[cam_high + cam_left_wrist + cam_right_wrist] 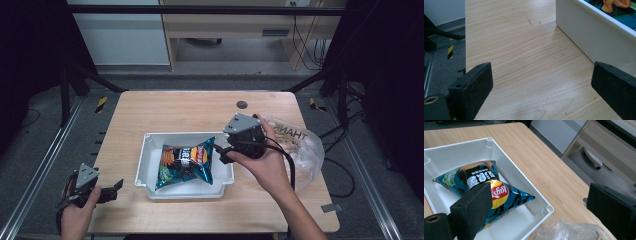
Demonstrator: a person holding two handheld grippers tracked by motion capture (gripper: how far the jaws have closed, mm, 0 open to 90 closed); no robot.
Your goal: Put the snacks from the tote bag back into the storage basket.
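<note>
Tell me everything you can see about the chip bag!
The Lay's chip bag is shiny blue-green foil with black patches, orange chip pictures and a red and yellow logo under a black label of white characters. It looks puffed and sealed, not torn. It lies flat in the white plastic tray on the wooden table, turned slantwise, one corner pointing toward the tray's right wall. It rests on the tray's floor. The right gripper hovers open beside it, jaws apart, not gripping it.
</note>
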